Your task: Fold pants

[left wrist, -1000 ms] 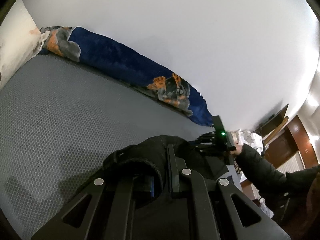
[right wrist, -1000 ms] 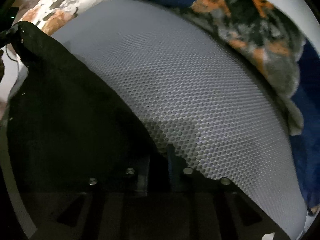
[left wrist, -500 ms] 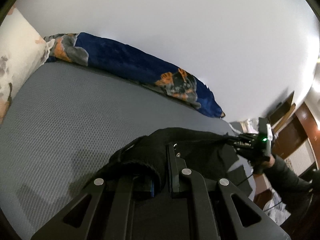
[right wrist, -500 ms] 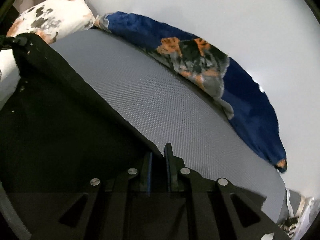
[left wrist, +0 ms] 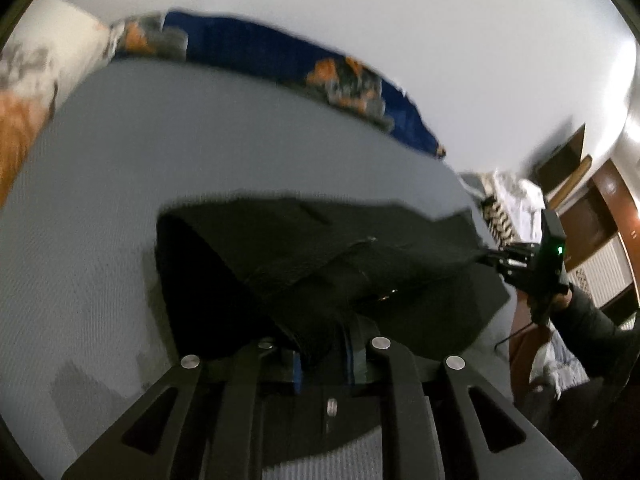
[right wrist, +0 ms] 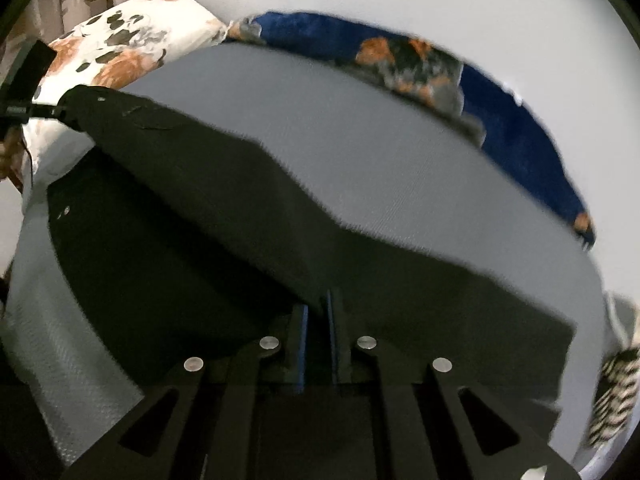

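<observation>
— Where are the pants (left wrist: 320, 264) sitting right now?

— They are hanging stretched between the two claws, filling the lower middle of both wrist views, above the grey mattress (left wrist: 240, 144). The cloth is black and heavy-looking, and part of it is draping down onto the mattress surface.

— What is the left gripper (left wrist: 324, 356) doing?

— Its fingers are standing nearly together, clamping a thick bunched fold of the pants at the bottom centre of the left wrist frame. In the right wrist view, the left gripper (right wrist: 60, 112) is showing at the far left edge, pinching a corner of the cloth.

— And the right gripper (right wrist: 318, 320)?

— Its jaws are pressing close on the edge of the pants at lower centre. From the left wrist view it (left wrist: 494, 258) is appearing at the right, holding the far corner taut.

— What is lying around them?

— A blue blanket (right wrist: 516, 136) with orange and grey patches is running along the mattress's far edge against the white wall (left wrist: 400, 20), and a floral pillow (right wrist: 120, 44) is sitting in the upper left.
</observation>
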`<state>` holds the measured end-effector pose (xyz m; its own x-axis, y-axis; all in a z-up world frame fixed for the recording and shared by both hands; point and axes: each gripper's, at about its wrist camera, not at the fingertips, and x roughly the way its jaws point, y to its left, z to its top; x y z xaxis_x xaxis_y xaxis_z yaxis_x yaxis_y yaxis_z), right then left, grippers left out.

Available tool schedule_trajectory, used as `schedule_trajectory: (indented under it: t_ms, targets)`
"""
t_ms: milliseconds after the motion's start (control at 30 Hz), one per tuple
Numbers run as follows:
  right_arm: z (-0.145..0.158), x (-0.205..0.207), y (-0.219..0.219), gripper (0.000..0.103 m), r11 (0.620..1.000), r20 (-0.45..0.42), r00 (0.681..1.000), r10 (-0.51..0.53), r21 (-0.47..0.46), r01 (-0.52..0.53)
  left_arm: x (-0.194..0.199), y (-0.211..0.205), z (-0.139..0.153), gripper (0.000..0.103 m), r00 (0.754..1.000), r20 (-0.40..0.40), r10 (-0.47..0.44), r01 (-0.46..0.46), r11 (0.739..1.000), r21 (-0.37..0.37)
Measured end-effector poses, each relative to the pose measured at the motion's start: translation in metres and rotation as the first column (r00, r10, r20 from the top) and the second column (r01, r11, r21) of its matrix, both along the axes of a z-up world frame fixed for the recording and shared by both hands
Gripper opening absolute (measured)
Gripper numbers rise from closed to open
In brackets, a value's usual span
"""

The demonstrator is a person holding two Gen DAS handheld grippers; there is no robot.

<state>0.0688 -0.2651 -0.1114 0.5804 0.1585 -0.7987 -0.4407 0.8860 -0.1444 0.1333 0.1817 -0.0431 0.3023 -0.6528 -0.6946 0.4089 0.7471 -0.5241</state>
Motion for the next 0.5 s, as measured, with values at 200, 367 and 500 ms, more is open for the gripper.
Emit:
schedule_trajectory:
  t_ms: [200, 367, 500]
  targets:
    - [-0.031, -0.010, -0.002, 0.007, 0.999, -0.069, 0.998, -0.009, 0.032, 0.012, -0.027, -0.009, -0.033, 0.017, 0.996, -0.068, -0.056, 0.064, 0.991, 0.118]
    - [-0.057, -0.008, 0.002, 0.007, 1.000, -0.105, 0.994, -0.001, 0.001, 0.001, -0.035, -0.017, -0.039, 0.021, 0.994, -0.081, -0.070, 0.084, 0.978, 0.193]
    - [-0.059, -0.006, 0.003, 0.007, 1.000, -0.111, 0.994, 0.000, 0.007, 0.001, -0.037, -0.019, -0.032, 0.021, 0.994, -0.092, -0.056, 0.075, 0.973, 0.219]
